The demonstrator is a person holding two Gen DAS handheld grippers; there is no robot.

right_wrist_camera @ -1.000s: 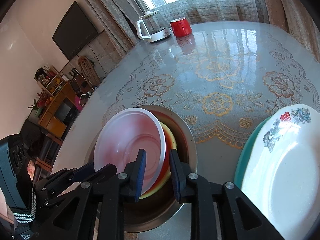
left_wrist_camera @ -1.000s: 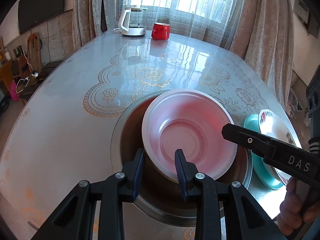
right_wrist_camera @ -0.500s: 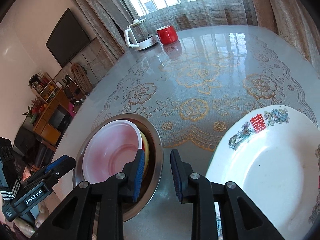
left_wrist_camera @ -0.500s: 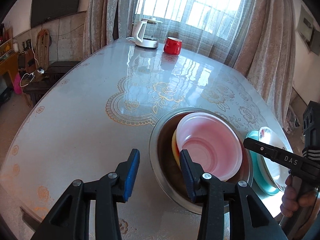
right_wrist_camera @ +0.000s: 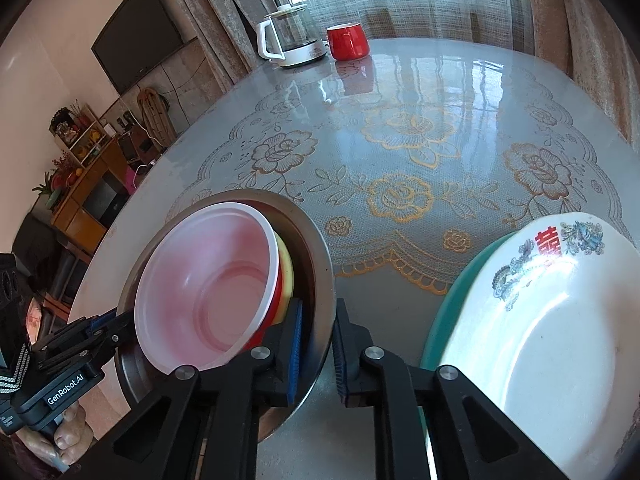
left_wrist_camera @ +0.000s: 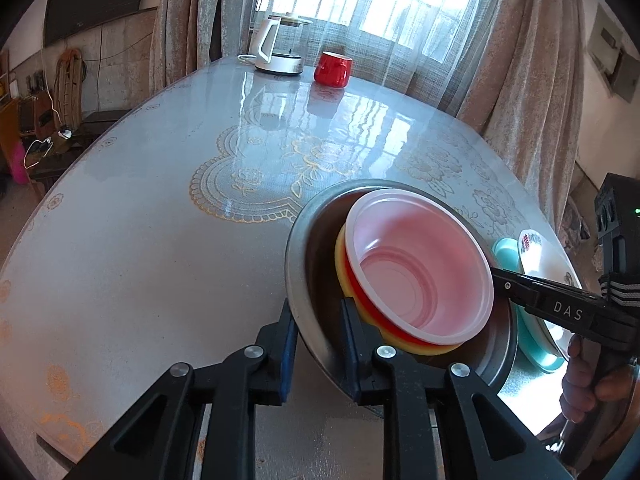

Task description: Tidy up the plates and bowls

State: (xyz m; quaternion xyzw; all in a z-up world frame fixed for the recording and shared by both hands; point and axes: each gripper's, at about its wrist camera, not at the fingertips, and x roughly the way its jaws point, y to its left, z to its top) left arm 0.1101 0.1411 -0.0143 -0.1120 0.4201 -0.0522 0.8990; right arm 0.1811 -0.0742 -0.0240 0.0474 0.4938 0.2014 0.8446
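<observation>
- The steel basin [left_wrist_camera: 304, 264] sits near your edge of the glass-topped table [left_wrist_camera: 160, 240], tipped rather than flat: in the left wrist view its open mouth faces up and toward your left side.
- Nested inside it, from the outside in, are a yellow bowl [left_wrist_camera: 344, 284], a red bowl [left_wrist_camera: 372, 312] of which only a thin band shows, and a translucent pink bowl [left_wrist_camera: 420, 268] on top. All three open the same way as the basin and lean against its right-hand wall.
- Your left gripper [left_wrist_camera: 318, 340] straddles the basin's near rim, one blue pad outside the wall and one inside. Its jaws have just been closing and now stand narrow, both pads against the steel wall: it has hold of the basin.
- Your right gripper [right_wrist_camera: 318, 354] grips the opposite stretch of the same rim, one pad inside beside the yellow bowl and the other outside. Its jaws have just been closing too, and stand almost together with only the thin wall between them.
- In the left wrist view the right gripper's black finger reaches in past the pink bowl's rim; whether it touches that bowl you cannot tell.
- Just beside the basin on your right, a white plate [right_wrist_camera: 560, 340] with a red character and blue flowers lies on a teal plate [right_wrist_camera: 448, 300], both rims up.
- Well apart, at the far edge by the window, stand a glass kettle [left_wrist_camera: 278, 50] and a red mug [left_wrist_camera: 332, 69].
</observation>
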